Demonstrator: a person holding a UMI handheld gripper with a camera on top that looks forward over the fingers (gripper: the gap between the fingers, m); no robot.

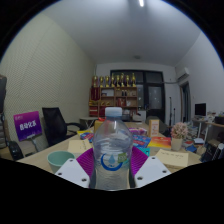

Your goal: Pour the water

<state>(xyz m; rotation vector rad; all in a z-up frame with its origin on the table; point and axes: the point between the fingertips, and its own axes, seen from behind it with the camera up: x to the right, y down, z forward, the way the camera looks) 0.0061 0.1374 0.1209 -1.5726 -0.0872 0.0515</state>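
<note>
Between claw fingers, upright bottle, gripped

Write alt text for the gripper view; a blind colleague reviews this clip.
A clear water bottle with a white cap stands upright between the tongs, whose magenta pads sit against its two sides. Beyond it lies a cluttered table with a green bowl, and shelves line the far office wall.
</note>
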